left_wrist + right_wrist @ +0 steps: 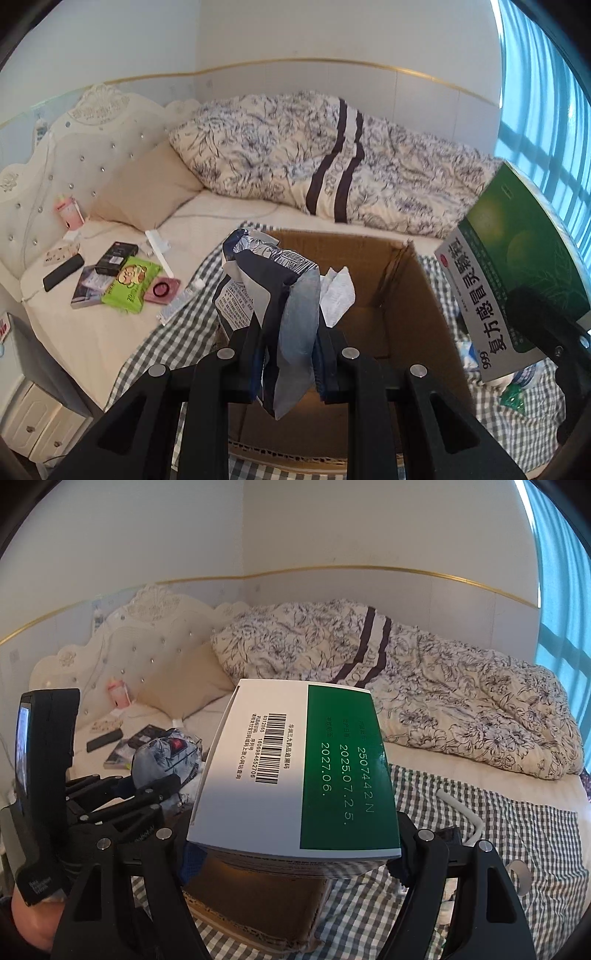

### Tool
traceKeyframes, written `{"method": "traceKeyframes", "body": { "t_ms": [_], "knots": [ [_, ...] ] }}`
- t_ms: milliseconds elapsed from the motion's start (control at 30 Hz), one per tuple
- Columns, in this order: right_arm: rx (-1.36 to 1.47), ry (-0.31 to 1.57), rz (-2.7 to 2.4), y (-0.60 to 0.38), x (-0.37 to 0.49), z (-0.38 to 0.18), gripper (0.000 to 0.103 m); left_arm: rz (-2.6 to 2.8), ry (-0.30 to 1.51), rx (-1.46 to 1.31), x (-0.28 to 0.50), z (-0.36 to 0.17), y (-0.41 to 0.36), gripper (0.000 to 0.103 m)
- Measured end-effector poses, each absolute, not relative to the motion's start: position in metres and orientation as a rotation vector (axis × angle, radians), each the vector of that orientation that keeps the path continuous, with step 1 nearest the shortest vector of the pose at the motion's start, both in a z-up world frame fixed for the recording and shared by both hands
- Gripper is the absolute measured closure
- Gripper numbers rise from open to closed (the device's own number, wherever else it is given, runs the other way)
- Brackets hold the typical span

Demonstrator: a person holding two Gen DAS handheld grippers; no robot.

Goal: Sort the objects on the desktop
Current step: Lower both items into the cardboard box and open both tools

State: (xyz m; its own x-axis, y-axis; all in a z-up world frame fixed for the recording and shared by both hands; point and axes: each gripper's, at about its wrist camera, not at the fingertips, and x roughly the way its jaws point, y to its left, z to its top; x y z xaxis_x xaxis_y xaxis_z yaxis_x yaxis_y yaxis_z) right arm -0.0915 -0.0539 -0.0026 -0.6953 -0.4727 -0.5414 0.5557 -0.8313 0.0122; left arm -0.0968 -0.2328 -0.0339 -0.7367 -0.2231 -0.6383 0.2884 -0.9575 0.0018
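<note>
Left wrist view, my left gripper (286,332) pinching a crumpled packet (269,288) mid-frame above the cardboard box (413,295), right wrist view, my right gripper (295,849) clamping the medicine box (295,771) at centre.

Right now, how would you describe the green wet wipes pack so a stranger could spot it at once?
Start at the white tufted headboard, then look to the clutter on the cream sheet below it. The wipes pack lies between a dark booklet and a pink square packet; it alone is lime green with a cartoon face.
</note>
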Motion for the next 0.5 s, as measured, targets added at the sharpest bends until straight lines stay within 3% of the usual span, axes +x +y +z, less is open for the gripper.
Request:
{"method": "traceKeyframes", "body": {
  "t_ms": [367, 500],
  "knots": [
    [0.915, 0.255, -2.395, -0.069, -0.121, -0.045, 0.027, -2.696, 0.163, 1.113, -0.113, -0.054, -0.234, 0.081],
    [0.945, 0.256, -2.385, -0.071, -0.125, -0.049, 0.027, -2.699, 0.167, 1.127, -0.116, -0.057, -0.234, 0.070]
  ]
}}
